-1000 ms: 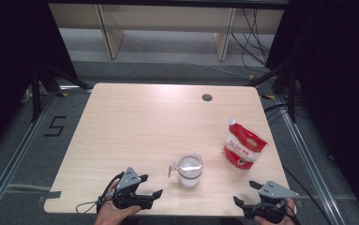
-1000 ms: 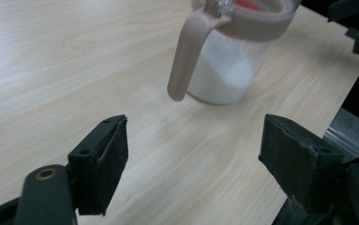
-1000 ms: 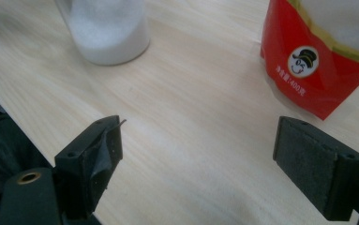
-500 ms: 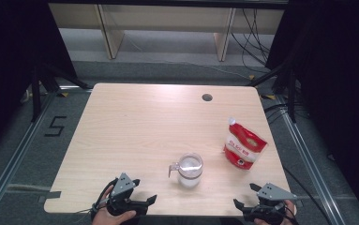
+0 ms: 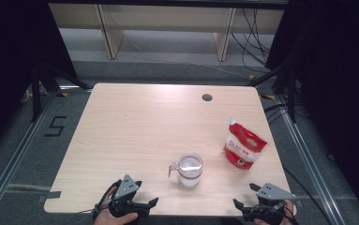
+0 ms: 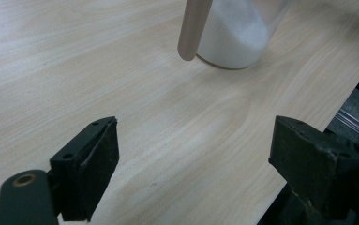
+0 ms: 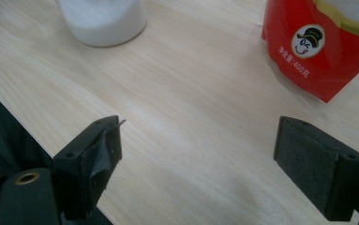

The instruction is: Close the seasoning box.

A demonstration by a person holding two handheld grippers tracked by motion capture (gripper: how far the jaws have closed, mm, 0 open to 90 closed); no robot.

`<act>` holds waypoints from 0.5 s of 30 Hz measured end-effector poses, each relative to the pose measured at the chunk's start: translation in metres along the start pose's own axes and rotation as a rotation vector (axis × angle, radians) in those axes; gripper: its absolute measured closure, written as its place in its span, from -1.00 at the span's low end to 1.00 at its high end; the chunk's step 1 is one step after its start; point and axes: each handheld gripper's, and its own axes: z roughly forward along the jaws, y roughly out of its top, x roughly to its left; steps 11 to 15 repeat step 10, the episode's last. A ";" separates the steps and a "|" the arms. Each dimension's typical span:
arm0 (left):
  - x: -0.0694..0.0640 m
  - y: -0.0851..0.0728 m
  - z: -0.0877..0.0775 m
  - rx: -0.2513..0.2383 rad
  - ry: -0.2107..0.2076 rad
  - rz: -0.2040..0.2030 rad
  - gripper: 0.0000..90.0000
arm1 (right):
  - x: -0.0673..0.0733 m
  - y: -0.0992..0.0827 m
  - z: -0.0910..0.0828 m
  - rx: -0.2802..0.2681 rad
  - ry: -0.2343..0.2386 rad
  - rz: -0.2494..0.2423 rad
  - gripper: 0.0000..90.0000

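1. table [image 5: 135, 126]: light wood top with a round hole [image 5: 207, 97] near its far edge.
2. cup [image 5: 189, 169]: clear, with a handle on its left side, part full of white grains; stands upright near the near edge, about midway between the two grippers. in the left gripper view its base [image 6: 235, 35] and handle [image 6: 193, 28] show at the top; in the right gripper view its base [image 7: 104, 21] shows at the top left.
3. pouch [image 5: 243, 146]: red and white, with a spout at its top left corner; sits right of the cup and well apart from it, a little farther back. in the right gripper view its red lower part [image 7: 325, 47] shows at the top right.
4. left gripper [image 5: 146, 206]: at the near left edge, held in a hand [image 5: 114, 216]; jaws have just been opening and stand wide apart, nothing between them, over bare wood [image 6: 193, 154].
5. right gripper [image 5: 241, 204]: at the near right corner; jaws wide apart, nothing between them, over bare wood [image 7: 198, 154].
6. both grippers sit nearer than the cup and touch neither cup nor pouch.
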 end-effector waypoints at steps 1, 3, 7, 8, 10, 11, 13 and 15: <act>0.000 0.000 0.000 0.000 -0.001 -0.001 -0.65 | 0.000 0.000 0.000 -0.001 -0.006 -0.006 -0.64; 0.000 0.000 0.000 -0.002 -0.001 0.001 -0.65 | 0.000 0.000 0.000 0.003 0.004 0.004 -0.64; 0.000 -0.001 0.001 0.002 0.001 0.004 -0.65 | 0.000 0.000 0.000 0.002 0.002 0.004 -0.64; 0.000 0.000 0.000 0.007 0.004 0.004 -0.65 | -0.001 0.000 0.000 -0.009 -0.003 -0.010 -0.64; 0.001 0.000 -0.001 0.014 0.009 0.014 -0.65 | -0.001 0.000 0.000 -0.009 -0.004 -0.010 -0.64; 0.001 0.000 -0.001 0.014 0.009 0.014 -0.65 | -0.001 0.000 0.000 -0.009 -0.004 -0.010 -0.64; 0.001 0.000 -0.001 0.014 0.009 0.014 -0.65 | -0.001 0.000 0.000 -0.009 -0.004 -0.010 -0.64; 0.001 0.000 -0.001 0.014 0.009 0.014 -0.65 | -0.001 0.000 0.000 -0.009 -0.004 -0.010 -0.64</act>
